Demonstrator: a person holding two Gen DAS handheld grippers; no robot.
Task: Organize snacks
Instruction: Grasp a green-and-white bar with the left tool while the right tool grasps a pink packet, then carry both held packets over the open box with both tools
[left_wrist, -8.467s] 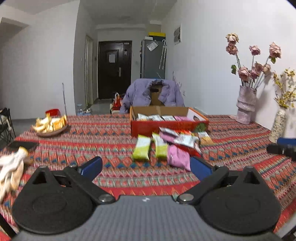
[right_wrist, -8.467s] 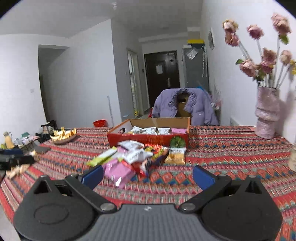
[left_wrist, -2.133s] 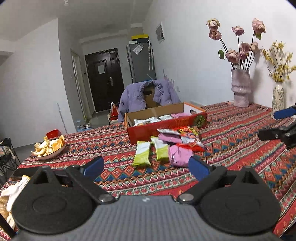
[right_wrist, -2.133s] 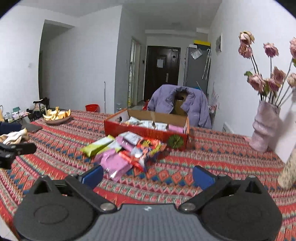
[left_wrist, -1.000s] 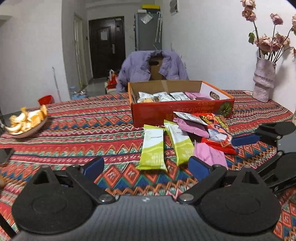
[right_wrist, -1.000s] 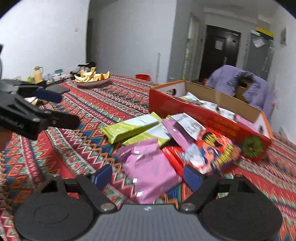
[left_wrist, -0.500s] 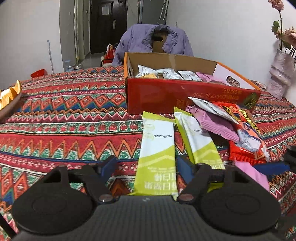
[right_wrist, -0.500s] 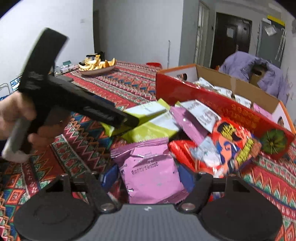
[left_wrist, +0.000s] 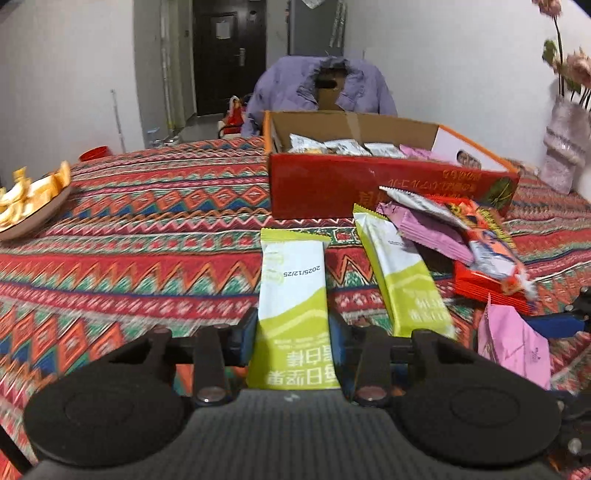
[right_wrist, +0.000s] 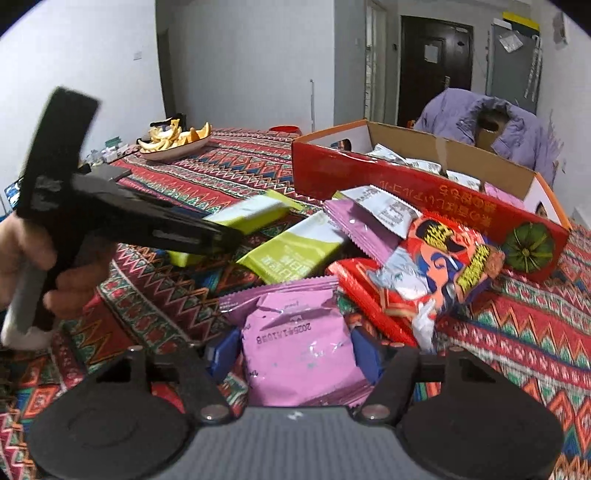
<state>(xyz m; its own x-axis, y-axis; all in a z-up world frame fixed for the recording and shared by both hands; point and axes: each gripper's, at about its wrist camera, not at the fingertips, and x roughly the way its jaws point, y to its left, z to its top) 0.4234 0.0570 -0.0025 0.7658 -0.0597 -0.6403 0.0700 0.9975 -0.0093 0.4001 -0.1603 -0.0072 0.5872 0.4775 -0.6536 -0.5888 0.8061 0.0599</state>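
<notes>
The flat lime-green and white foil snack bar lies lengthwise on the tabletop, its near end between the fingers of the left gripper. Those fingers have just been closing and now pinch the bar by its long edges, a hold that looks meant to lift it flat without crushing the wrapper. A second lime-green bar lies just beside it, angled toward the pile.

The right gripper straddles the near end of a crinkled pink foil pouch. Its fingers have just been closing and sit at the pouch's sides, but whether they press on it yet I cannot tell. The pouch rests at the near edge of a loose heap: a red printed snack bag, pink wrappers and a white sachet, all overlapping.

Behind the heap, touching it, stands the open red cardboard box with an orange rim, already holding several white and pink packets. It is probably the destination for both items, so each gripper takes the snack nearest its own side. In the right wrist view a hand grips the left tool's handle.

The tabletop is covered by a red zigzag-patterned woven cloth. Toward its far left corner sits a shallow plate of orange peel; near the right edge, a pale vase of dried roses. Beyond the far edge a lilac jacket hangs over a chair, with white walls and a dark door behind.
</notes>
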